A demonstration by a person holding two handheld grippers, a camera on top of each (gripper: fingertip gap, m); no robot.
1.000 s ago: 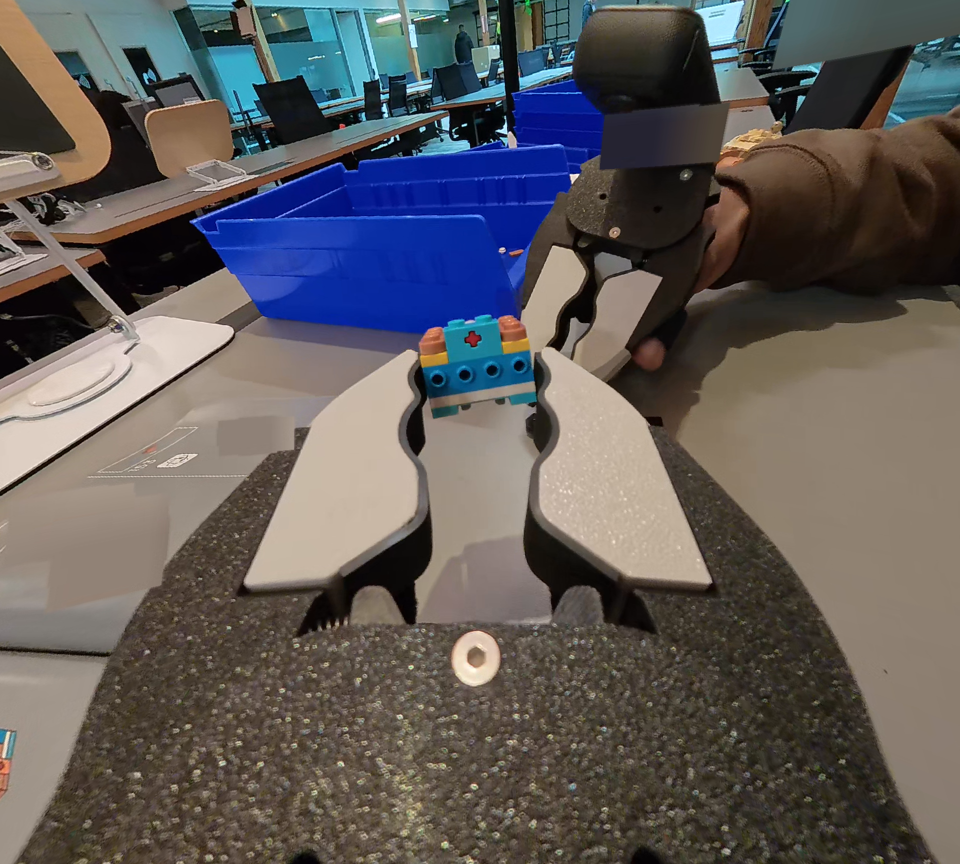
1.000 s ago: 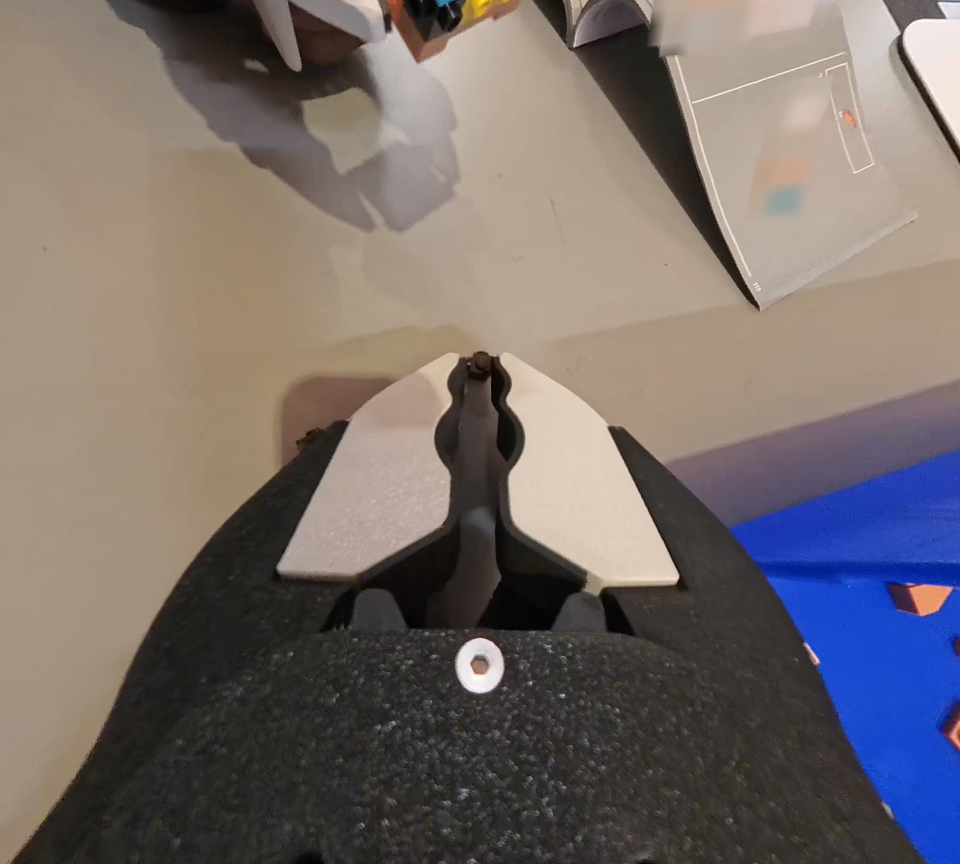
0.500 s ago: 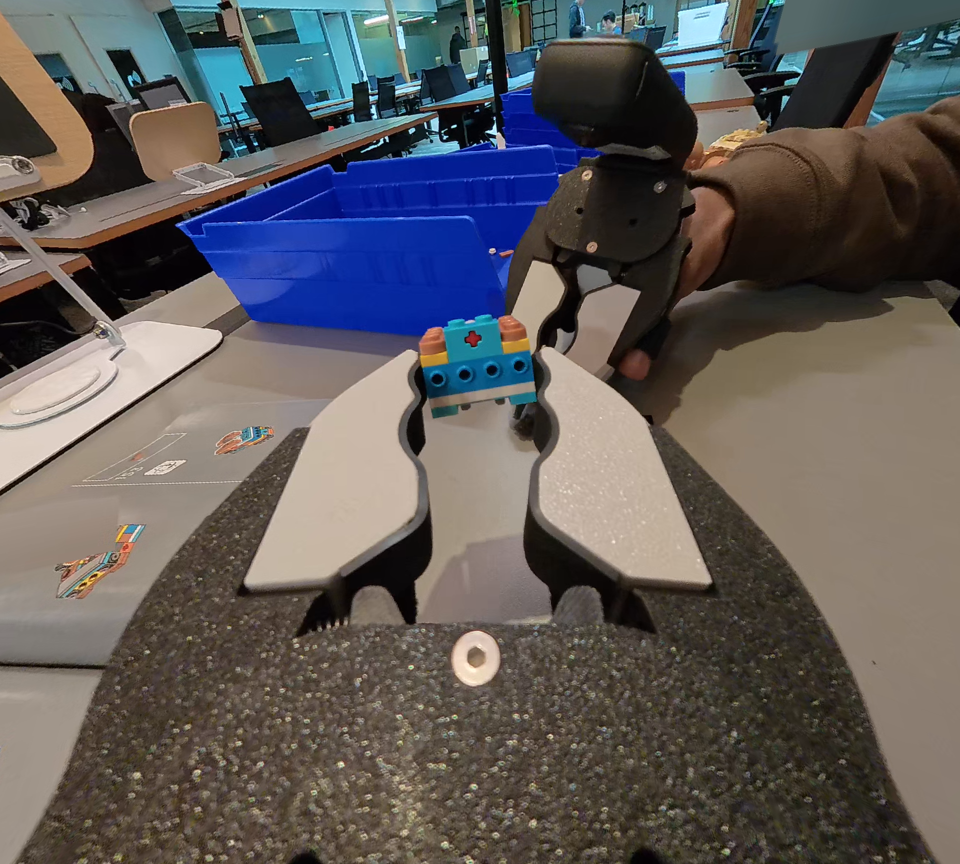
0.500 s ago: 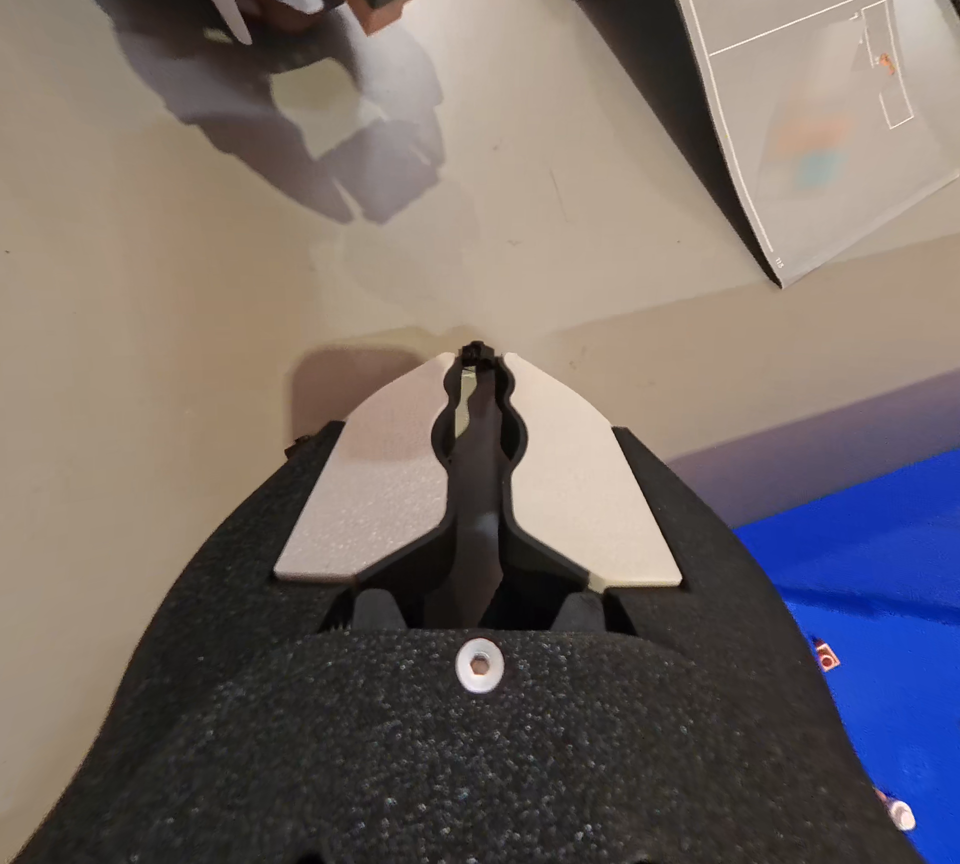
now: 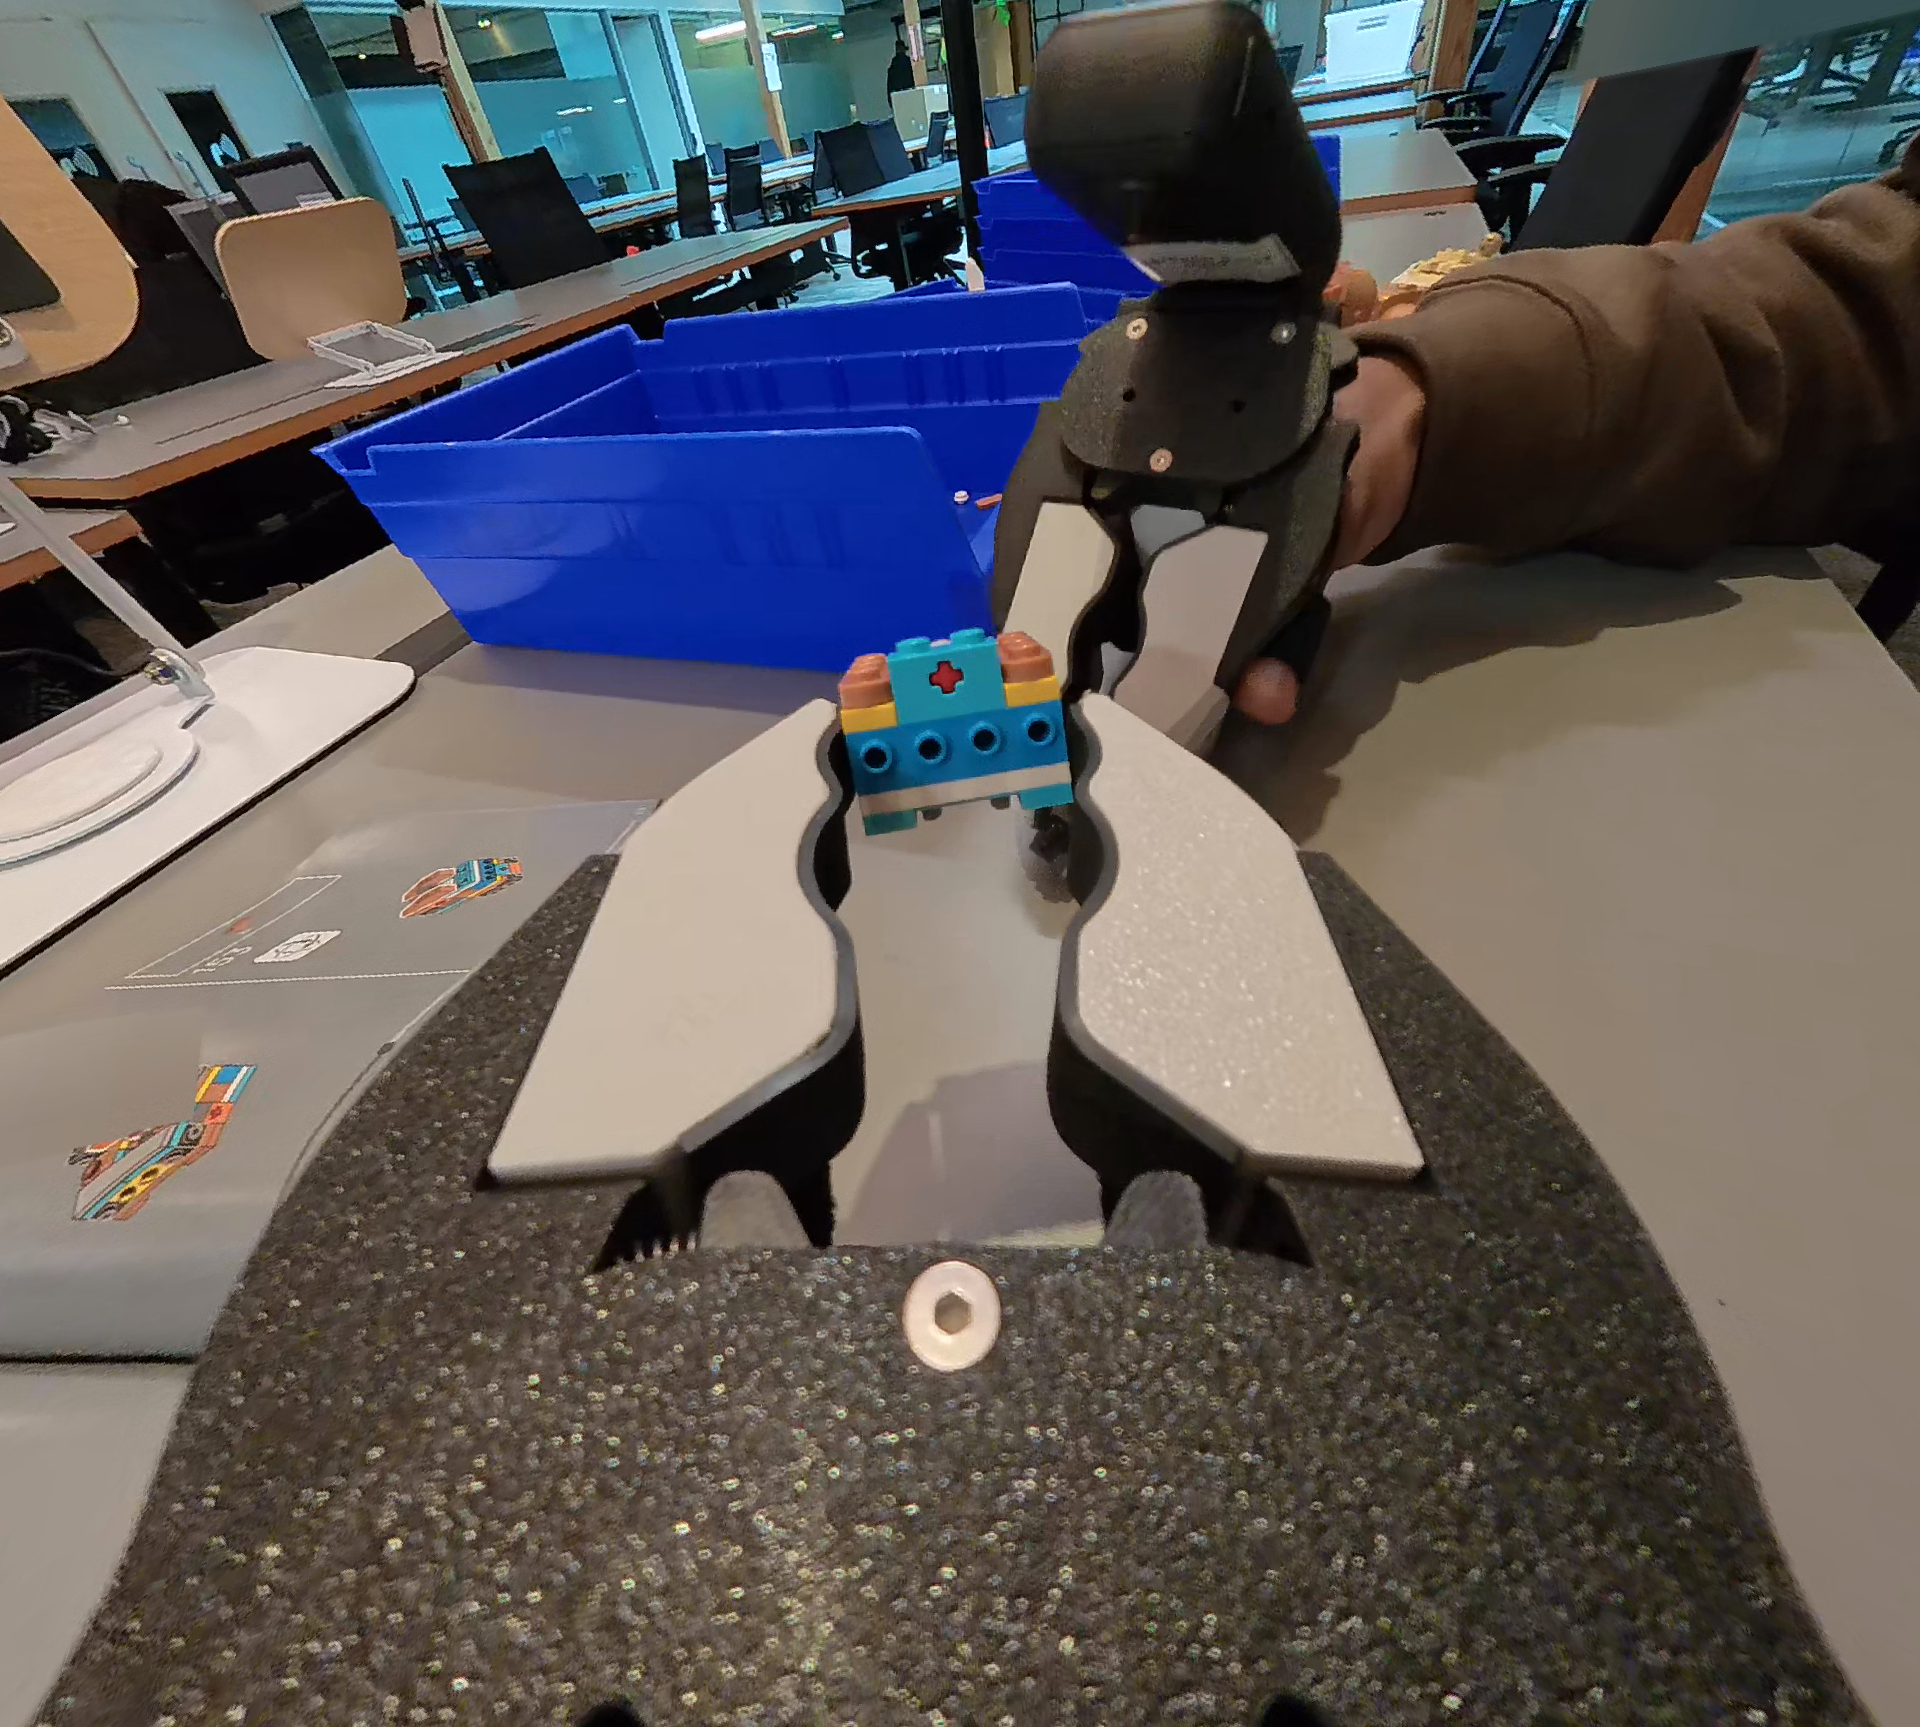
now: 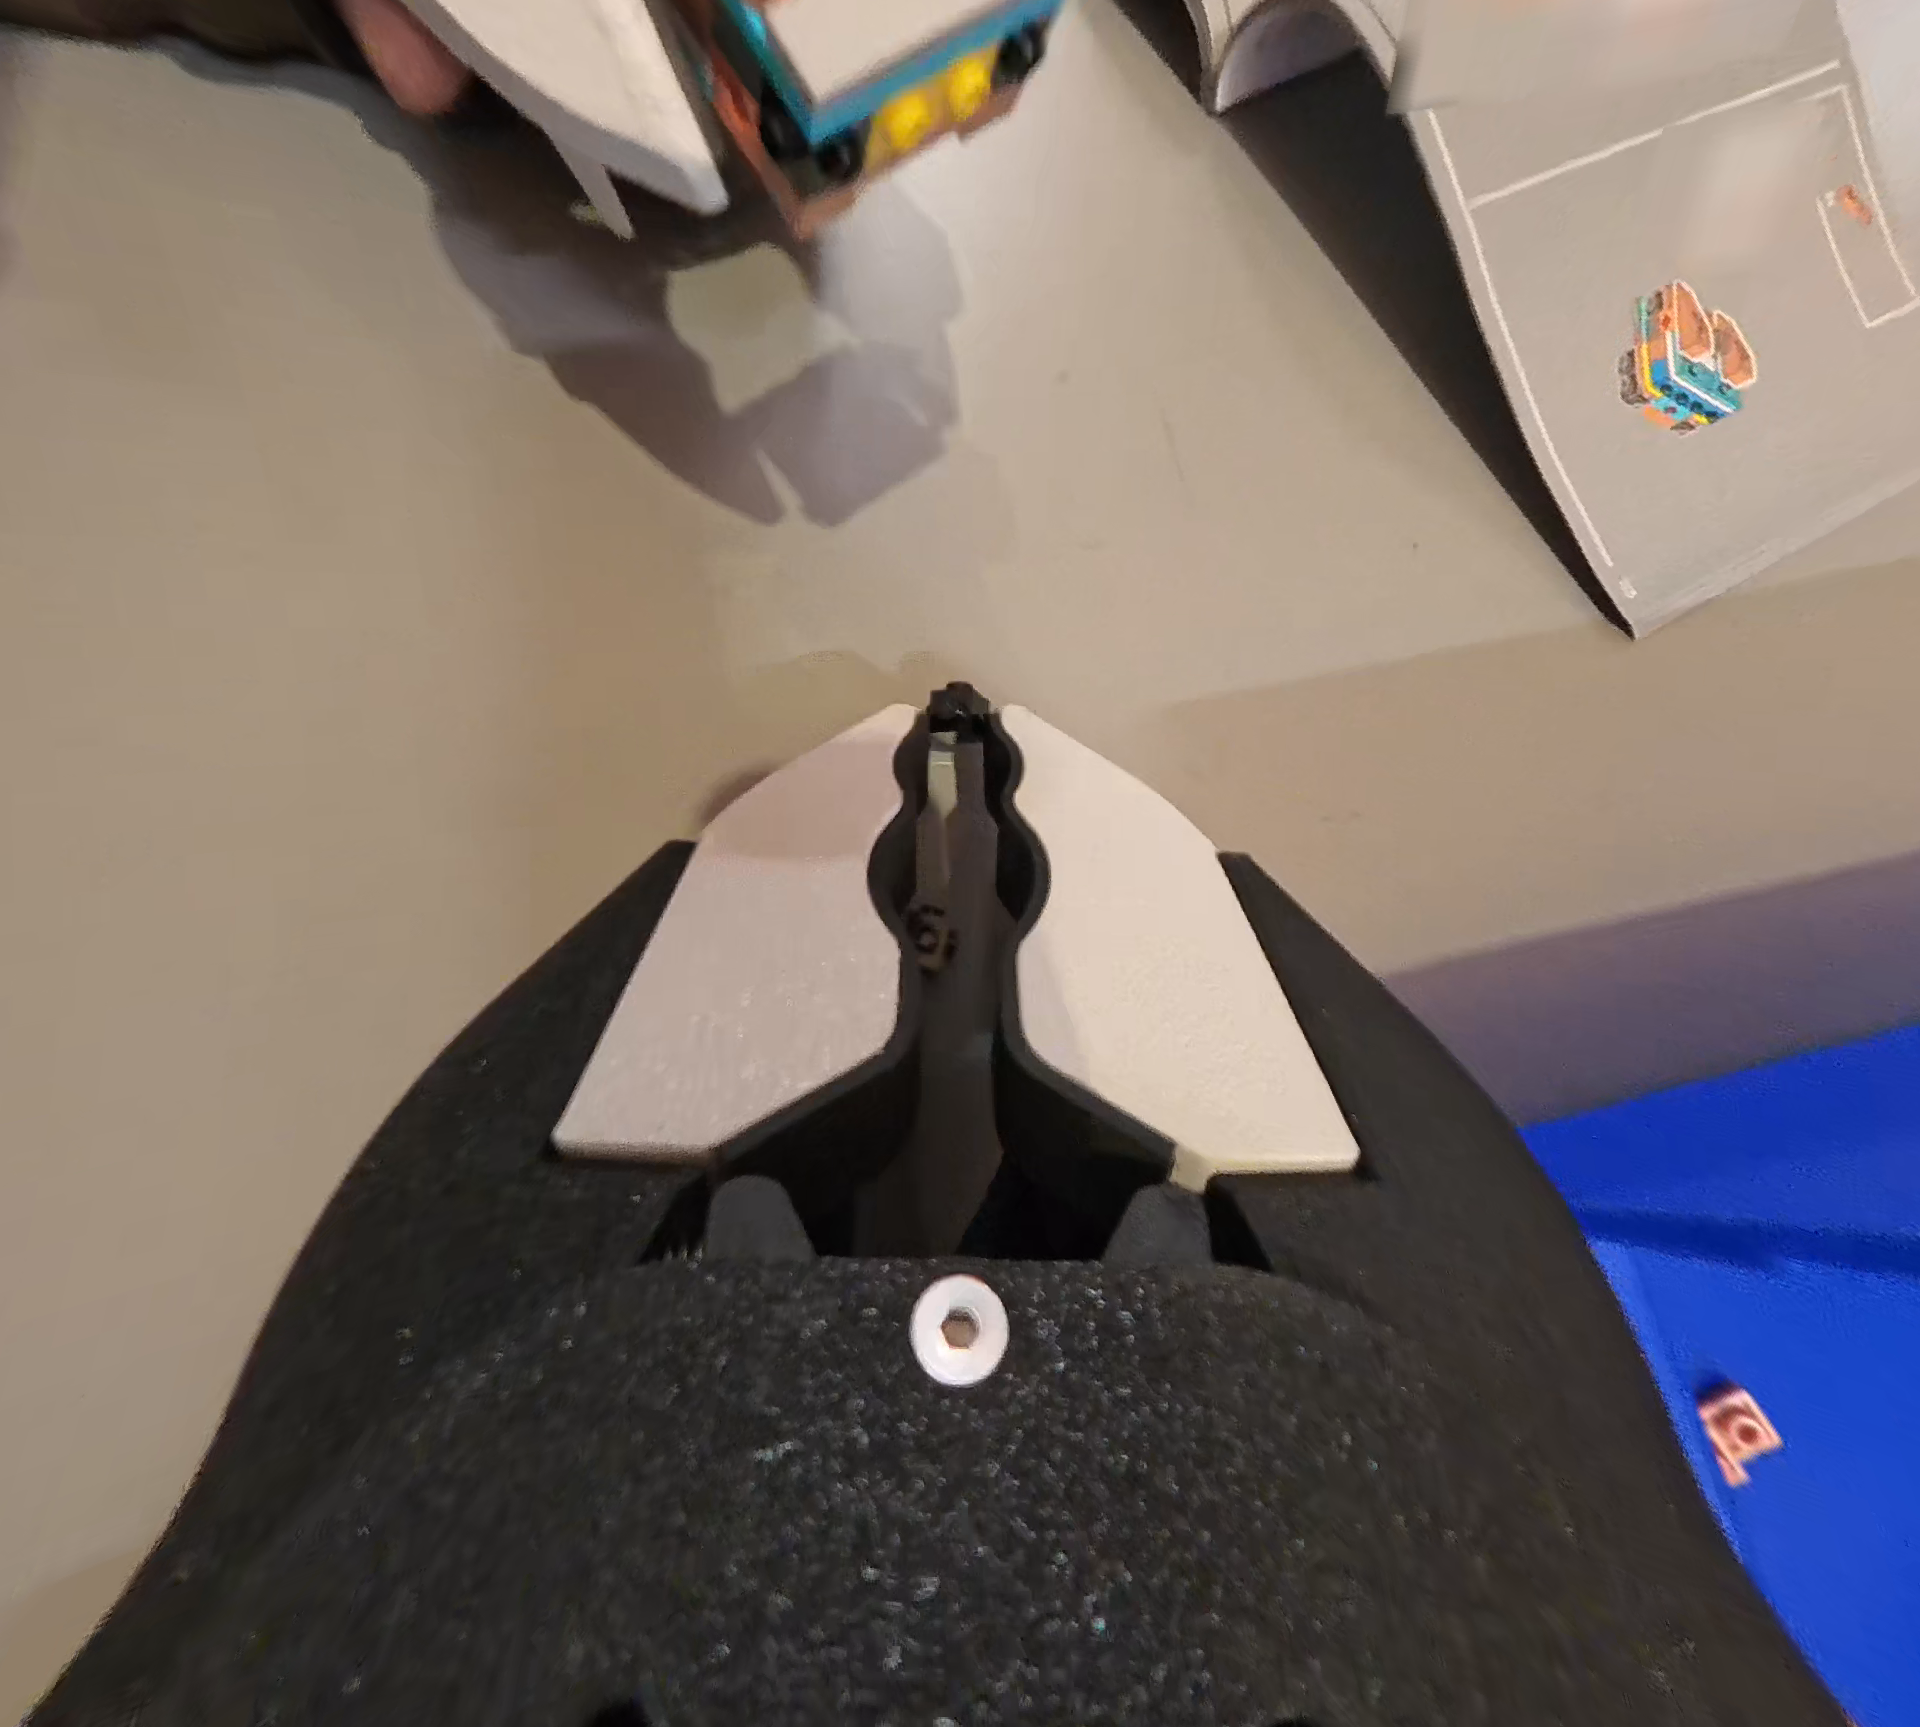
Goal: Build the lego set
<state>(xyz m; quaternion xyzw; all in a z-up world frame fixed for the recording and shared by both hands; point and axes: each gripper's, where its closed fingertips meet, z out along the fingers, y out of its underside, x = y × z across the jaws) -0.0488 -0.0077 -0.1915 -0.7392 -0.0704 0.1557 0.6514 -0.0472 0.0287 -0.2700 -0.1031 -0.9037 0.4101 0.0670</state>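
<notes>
Your left gripper (image 5: 951, 768) has its jaws pinching the lego model (image 5: 951, 727) at the fingertips, held clear above the grey desk (image 5: 1558, 846). The model shows a teal front with a red cross, a blue band with four holes, yellow side bricks and brown studded caps on top.

Your right gripper (image 6: 961, 711) has its jaws pressed nearly together on a tiny black lego piece (image 6: 956, 703) at the very tips. In the left wrist view that gripper (image 5: 1132, 690) tilts down just right of the model, its tips almost touching your left gripper's right finger (image 5: 1195, 898). Your hand (image 5: 1361, 472), in a brown sleeve, wraps its handle.

Behind the model sits a blue bin (image 5: 675, 514), with loose lego bits visible inside in the right wrist view (image 6: 1740, 1438). Left of the model the open instruction booklet (image 5: 312, 950) lies flat on the desk, and beyond it a white stand base (image 5: 208, 732).
</notes>
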